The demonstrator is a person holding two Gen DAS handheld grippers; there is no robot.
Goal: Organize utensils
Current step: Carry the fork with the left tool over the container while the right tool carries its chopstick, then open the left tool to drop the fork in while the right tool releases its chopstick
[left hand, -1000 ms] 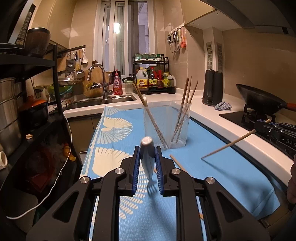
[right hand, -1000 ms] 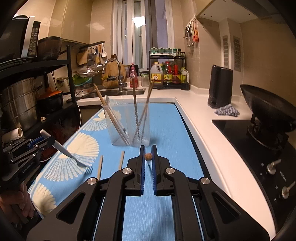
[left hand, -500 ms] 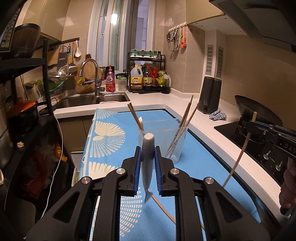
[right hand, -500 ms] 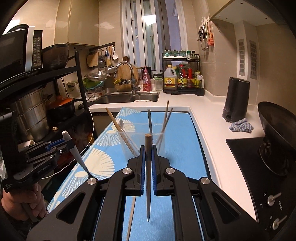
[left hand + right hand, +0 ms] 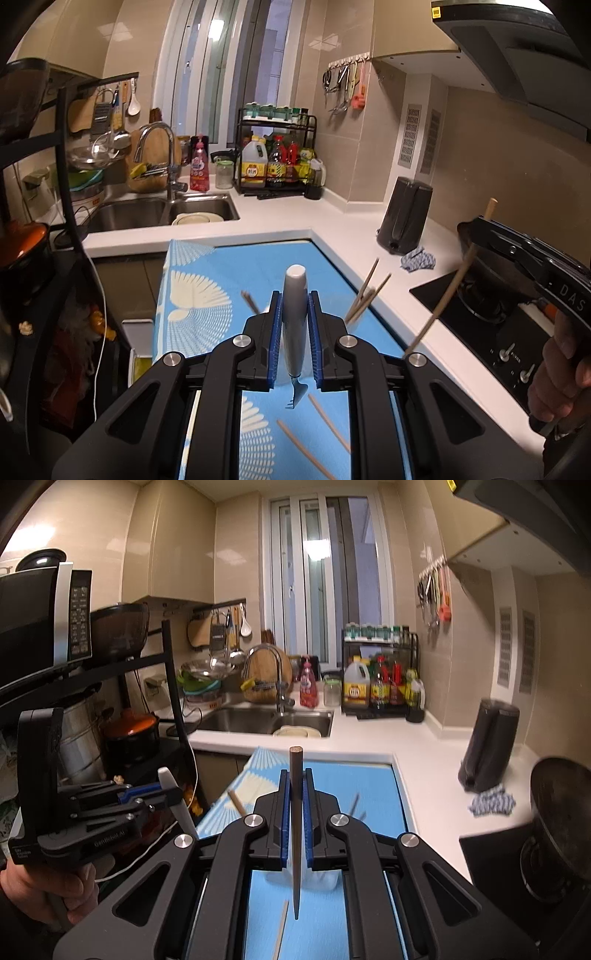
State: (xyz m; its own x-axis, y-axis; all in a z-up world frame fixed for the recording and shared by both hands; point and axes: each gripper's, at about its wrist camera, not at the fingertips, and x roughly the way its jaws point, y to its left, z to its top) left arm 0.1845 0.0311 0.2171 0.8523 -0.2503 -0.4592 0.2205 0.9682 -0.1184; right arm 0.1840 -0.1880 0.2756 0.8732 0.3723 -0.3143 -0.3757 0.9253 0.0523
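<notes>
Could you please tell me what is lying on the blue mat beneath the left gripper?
Under the left gripper, loose chopsticks lie on the blue mat. The gripper body hides the rest of the mat there.

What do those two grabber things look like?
Both are black plastic. The left gripper and right gripper each have two arms with round silver bolts and blue ribbed pads. White lettering marks their sides, and a bare hand grips each handle.
</notes>
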